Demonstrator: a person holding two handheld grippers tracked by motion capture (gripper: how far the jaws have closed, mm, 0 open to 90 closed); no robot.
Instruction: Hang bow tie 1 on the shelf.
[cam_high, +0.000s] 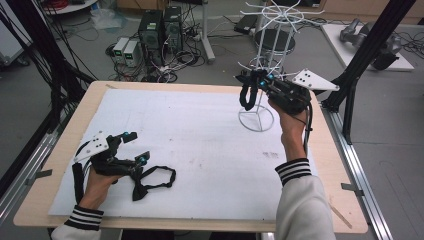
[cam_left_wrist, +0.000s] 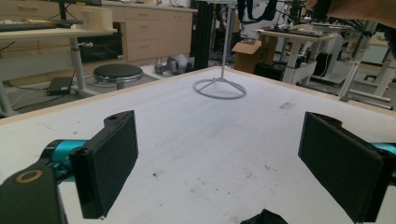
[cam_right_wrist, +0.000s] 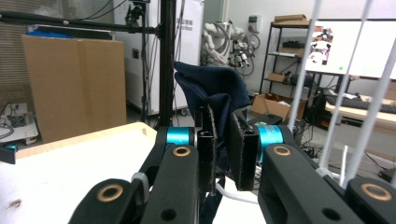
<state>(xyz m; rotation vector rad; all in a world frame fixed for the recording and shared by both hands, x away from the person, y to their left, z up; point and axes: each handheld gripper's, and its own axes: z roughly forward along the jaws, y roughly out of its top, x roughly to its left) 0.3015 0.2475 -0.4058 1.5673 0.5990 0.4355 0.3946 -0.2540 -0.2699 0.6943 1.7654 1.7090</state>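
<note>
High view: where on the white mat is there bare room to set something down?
The middle of the white mat is bare, between the bow tie by the left gripper and the wire rack. Crowded: the near-left corner, and the far right, where the right gripper holds dark fabric.

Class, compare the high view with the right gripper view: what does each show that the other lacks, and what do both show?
High view alone: the left gripper, fingers open, beside a black bow tie with a looped strap lying on the white table cover, and the white wire stand's round base ring.

Right gripper view alone: close up, the fingers pinching a dark navy cloth piece.

Shared: the right gripper holding that dark piece by the white wire display stand.
</note>
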